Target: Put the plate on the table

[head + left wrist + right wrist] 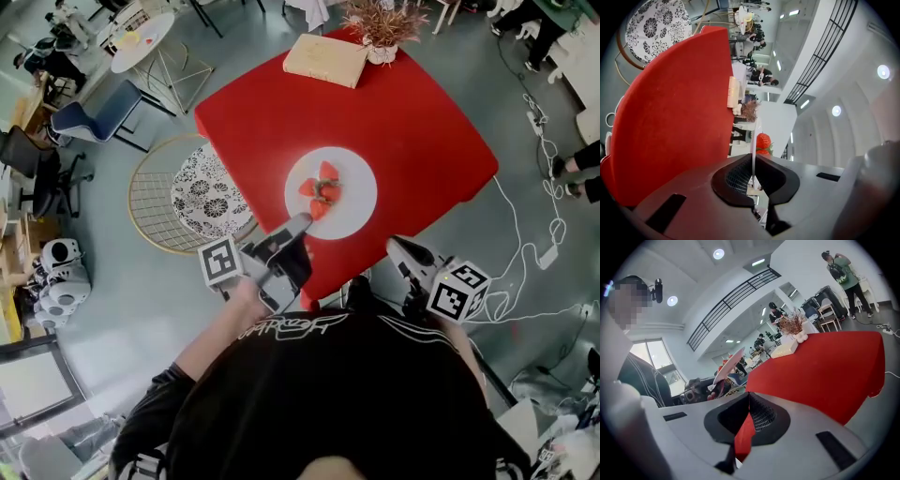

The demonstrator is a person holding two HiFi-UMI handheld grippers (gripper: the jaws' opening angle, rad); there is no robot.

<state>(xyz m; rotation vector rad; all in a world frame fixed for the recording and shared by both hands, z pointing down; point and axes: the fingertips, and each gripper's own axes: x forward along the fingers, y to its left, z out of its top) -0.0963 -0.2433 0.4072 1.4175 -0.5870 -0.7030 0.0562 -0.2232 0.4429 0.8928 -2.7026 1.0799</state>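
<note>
Now the left hand-held gripper (301, 222) pinches the plate (356, 197) by its near rim, over the red desk (422, 122). The right hand-held gripper (395, 245) is closed and empty. Best lower it level, so the strawberries (321, 190) don't roll.

Red table (412, 122), tan box (325, 59) and potted plant (382, 33) at its far edge

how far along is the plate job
Done: the left gripper has the plate clamped by its rim, strawberries aboard. In hand: it is held over the red table and looks not yet set down. Left: lower it flat, then release. The right gripper holds nothing.
</note>
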